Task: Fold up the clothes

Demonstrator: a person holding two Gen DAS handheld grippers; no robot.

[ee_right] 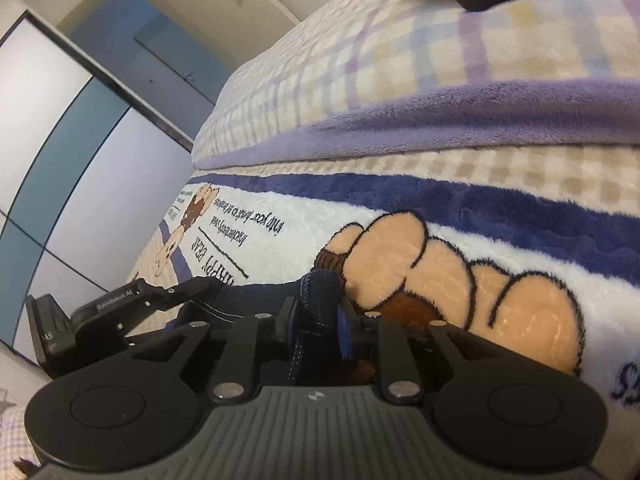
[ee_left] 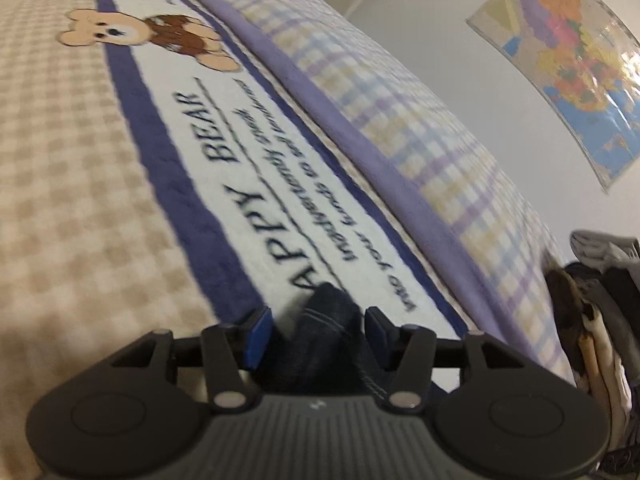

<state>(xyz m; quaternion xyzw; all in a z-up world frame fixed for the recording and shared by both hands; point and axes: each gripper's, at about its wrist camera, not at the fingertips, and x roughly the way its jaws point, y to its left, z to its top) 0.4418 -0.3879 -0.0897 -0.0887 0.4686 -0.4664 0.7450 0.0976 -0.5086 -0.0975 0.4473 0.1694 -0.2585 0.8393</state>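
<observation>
A dark blue denim garment (ee_left: 332, 344) with pale stitching lies bunched on the bear-print blanket (ee_left: 100, 200). In the left wrist view it rises between the fingers of my left gripper (ee_left: 320, 320), whose blue pads stand apart; a gap shows beside the left pad (ee_left: 258, 330). In the right wrist view my right gripper (ee_right: 316, 316) is shut on a folded edge of the denim garment (ee_right: 320, 284). The cloth runs leftward from there to the black body of the left gripper (ee_right: 140, 304). Most of the garment is hidden under the grippers.
The bear-print blanket (ee_right: 480, 248) covers the bed, and a purple-edged plaid blanket (ee_left: 400, 128) lies along its far side. A pile of other clothes (ee_left: 600, 320) sits at the right. A map (ee_left: 568, 60) hangs on the wall; a wardrobe (ee_right: 80, 120) stands beyond the bed.
</observation>
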